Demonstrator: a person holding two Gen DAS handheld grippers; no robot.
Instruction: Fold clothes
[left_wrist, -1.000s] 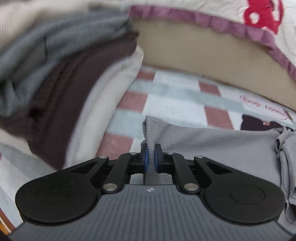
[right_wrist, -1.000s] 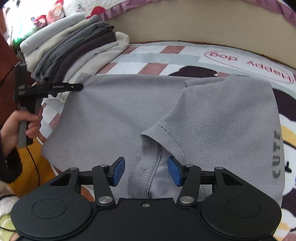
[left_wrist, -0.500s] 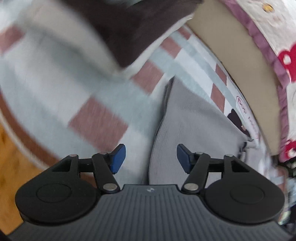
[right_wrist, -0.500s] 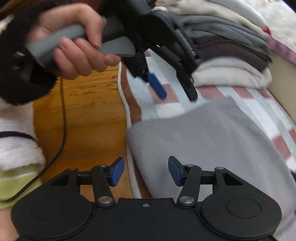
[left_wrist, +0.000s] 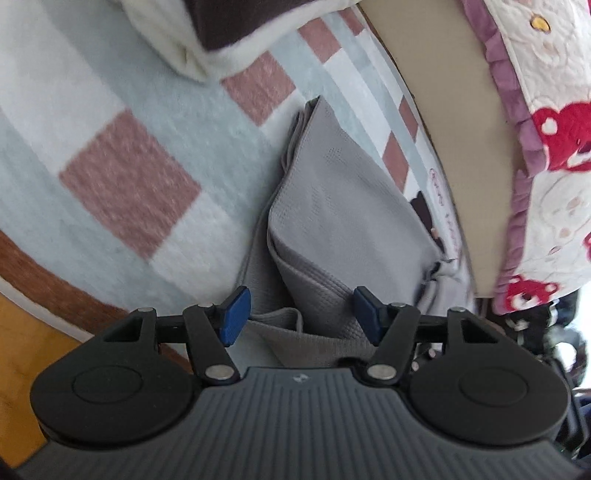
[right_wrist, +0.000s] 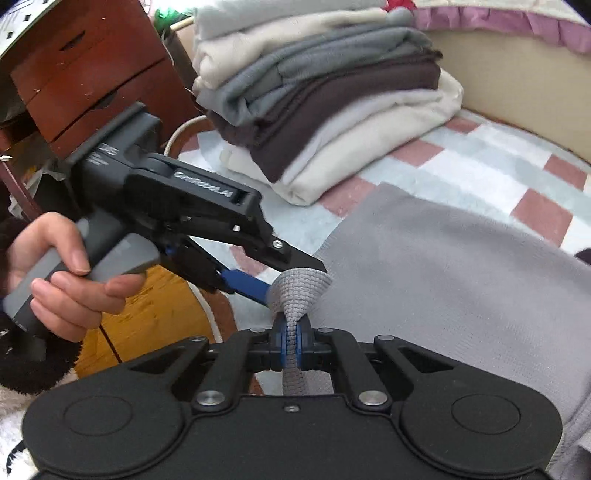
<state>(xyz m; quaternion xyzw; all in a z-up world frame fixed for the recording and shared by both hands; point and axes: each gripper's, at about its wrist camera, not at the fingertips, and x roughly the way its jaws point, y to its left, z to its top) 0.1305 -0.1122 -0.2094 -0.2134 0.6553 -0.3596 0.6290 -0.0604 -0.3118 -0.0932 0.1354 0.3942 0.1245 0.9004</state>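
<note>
A checked blanket (right_wrist: 476, 162) covers the bed, and the grey shirt (right_wrist: 461, 288) being folded lies across it near the bed's edge, with wooden floor (right_wrist: 162, 310) just beyond. At the far side stands a stack of folded clothes (right_wrist: 325, 96), well apart from the shirt, with a wooden drawer unit (right_wrist: 85, 74) behind it. The right gripper (right_wrist: 291, 347) is clenched on a rolled edge of the shirt at the corner nearest the floor. The left gripper (left_wrist: 301, 314), held in a hand (right_wrist: 62, 277), has its jaws opening; shirt fabric lies between the pads but they do not press it. The two tools sit almost touching at this corner, so one likely risk is a collision or the left pads catching the same bunched cloth. A pull toward the floor could drag the shirt off the bed and undo the fold. Free room lies across the blanket, toward the headboard (left_wrist: 454, 122).
</note>
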